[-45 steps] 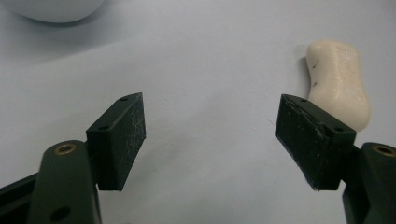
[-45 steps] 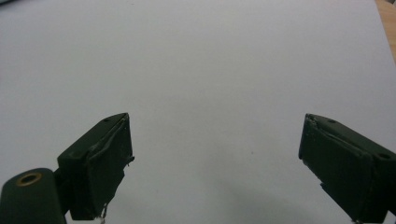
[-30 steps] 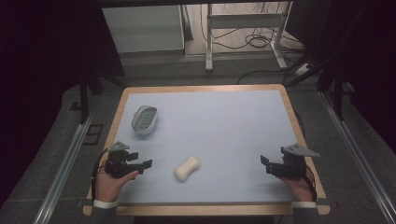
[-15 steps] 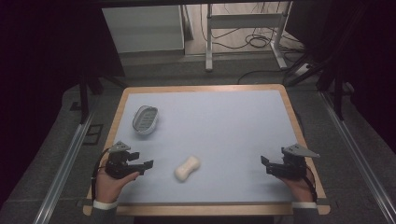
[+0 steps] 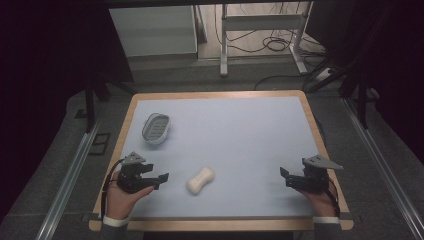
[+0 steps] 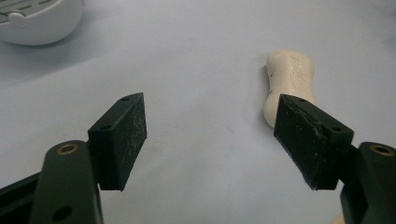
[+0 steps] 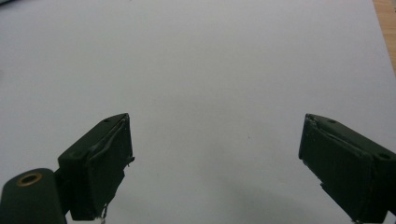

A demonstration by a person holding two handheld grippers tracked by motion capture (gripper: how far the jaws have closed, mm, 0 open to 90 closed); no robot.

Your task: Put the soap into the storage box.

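The table (image 5: pixel 240 125), pale blue-grey with a light wooden rim, carries a cream, waisted bar of soap (image 5: pixel 200 180) lying flat near the front edge, left of centre, and a white slotted soap dish (image 5: pixel 155 128) well apart toward the left edge.

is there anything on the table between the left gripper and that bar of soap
Nothing visible does. The left gripper is open, with bare table between it and the soap. The soap dish sits farther back, off that line.
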